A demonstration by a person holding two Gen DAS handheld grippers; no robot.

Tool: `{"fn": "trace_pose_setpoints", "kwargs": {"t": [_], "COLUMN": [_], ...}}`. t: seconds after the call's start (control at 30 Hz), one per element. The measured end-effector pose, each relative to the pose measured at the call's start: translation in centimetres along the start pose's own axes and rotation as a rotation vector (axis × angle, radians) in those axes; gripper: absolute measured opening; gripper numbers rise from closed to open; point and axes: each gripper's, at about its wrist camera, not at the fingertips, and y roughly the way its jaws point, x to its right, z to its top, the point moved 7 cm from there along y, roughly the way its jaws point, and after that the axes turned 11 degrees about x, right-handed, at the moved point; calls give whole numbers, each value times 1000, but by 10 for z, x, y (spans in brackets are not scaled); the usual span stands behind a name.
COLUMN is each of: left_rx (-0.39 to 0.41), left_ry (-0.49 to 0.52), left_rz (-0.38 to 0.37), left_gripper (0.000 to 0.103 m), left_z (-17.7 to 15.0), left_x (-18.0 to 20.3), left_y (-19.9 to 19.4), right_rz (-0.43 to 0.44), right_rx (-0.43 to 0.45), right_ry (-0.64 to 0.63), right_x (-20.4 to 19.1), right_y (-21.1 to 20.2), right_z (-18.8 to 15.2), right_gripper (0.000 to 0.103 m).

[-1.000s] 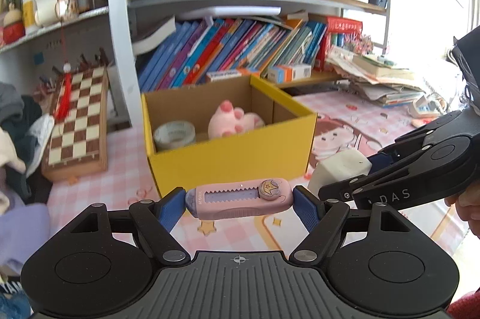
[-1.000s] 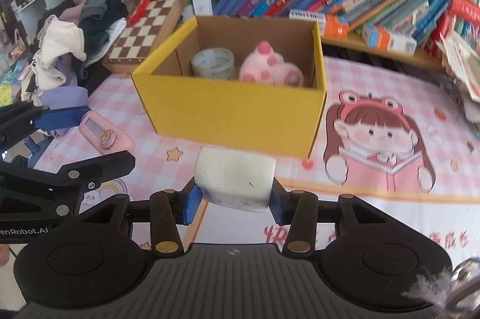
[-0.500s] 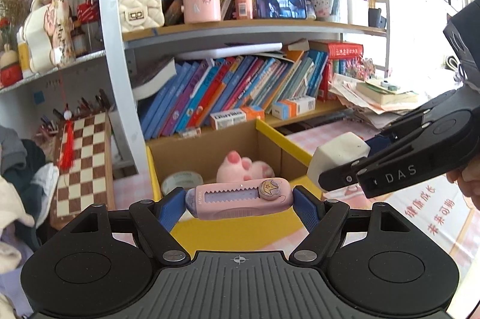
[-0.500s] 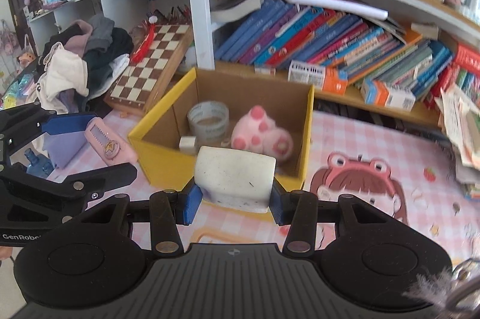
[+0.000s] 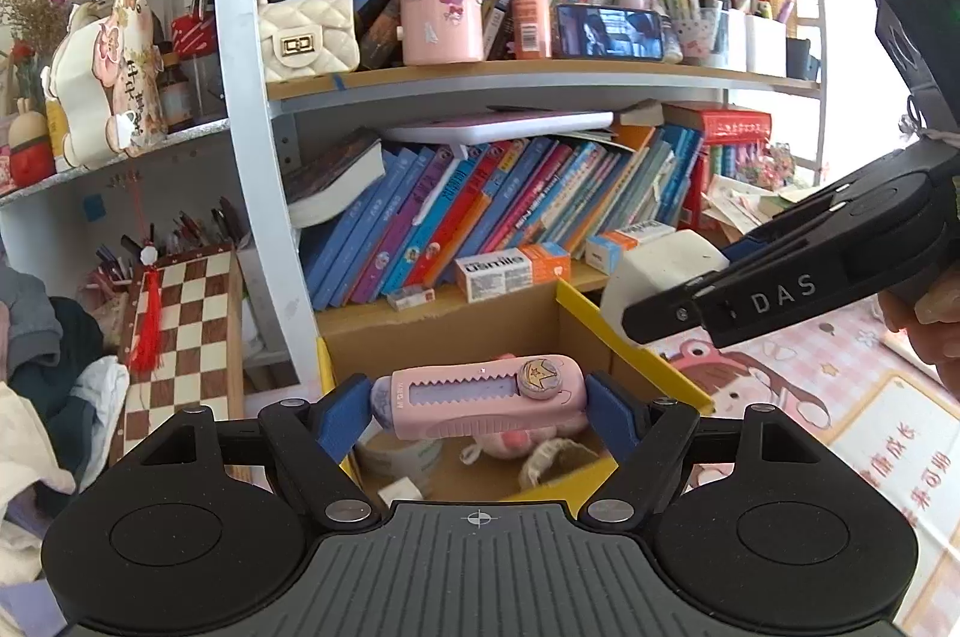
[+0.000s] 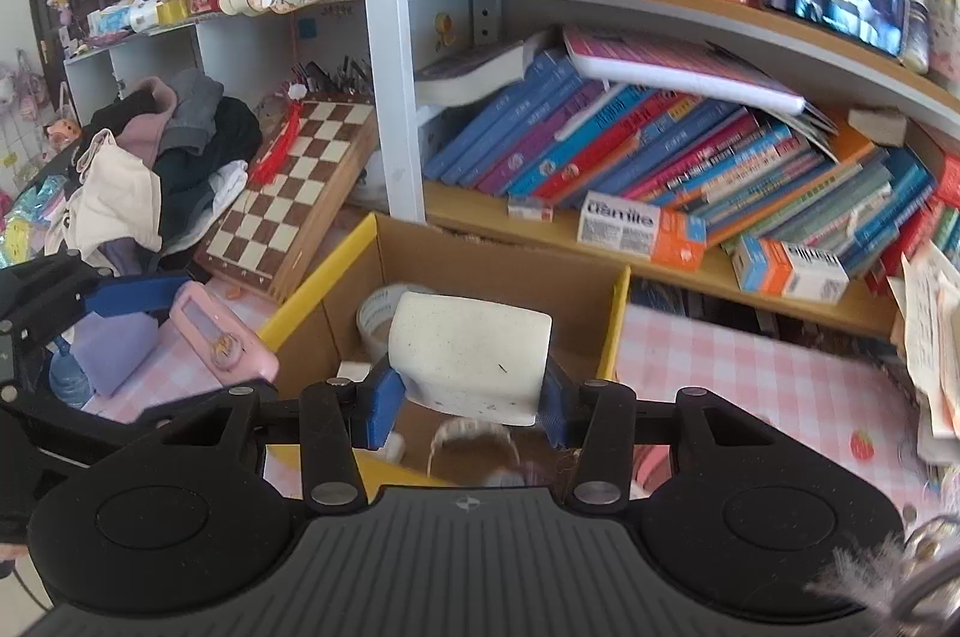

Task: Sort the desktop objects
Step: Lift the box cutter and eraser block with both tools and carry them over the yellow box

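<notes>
Both tongs loaded above the yellow cardboard box [image 6: 612, 331]

Left tongs [image 5: 480, 400] clamp a glossy pink utility knife [image 5: 480, 394]; right tongs [image 6: 468, 397] grip a matte white block eraser [image 6: 471, 355], frame centre.

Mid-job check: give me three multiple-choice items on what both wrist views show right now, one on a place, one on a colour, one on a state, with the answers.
1. Where is the roll of tape?
A. inside the yellow box
B. on the chessboard
C. on the upper shelf

2. What colour is the utility knife in the left hand-held gripper?
A. green
B. pink
C. black

3. What state is the right hand-held gripper in?
A. open and empty
B. shut on a book
C. shut on the white block

Answers: 1 A, the roll sits between the box walls. 2 B, its casing is pink. 3 C, both blue pads press the block's sides.
</notes>
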Motion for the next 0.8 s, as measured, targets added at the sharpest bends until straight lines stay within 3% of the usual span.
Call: {"fn": "trace_pose_setpoints", "kwargs": {"t": [0.43, 0.8], "left_rx": [-51, -171], "left_ry": [-6, 2], "left_rz": [49, 48], "left_gripper": [78, 78], "left_z": [-8, -42], "left_x": [-6, 1], "left_y": [51, 86], "right_rz": [55, 147], "right_rx": [-16, -119], "right_ry": [-41, -78], "right_x": [10, -3], "right_y": [65, 136], "right_z": [23, 7], "right_gripper": [44, 44]}}
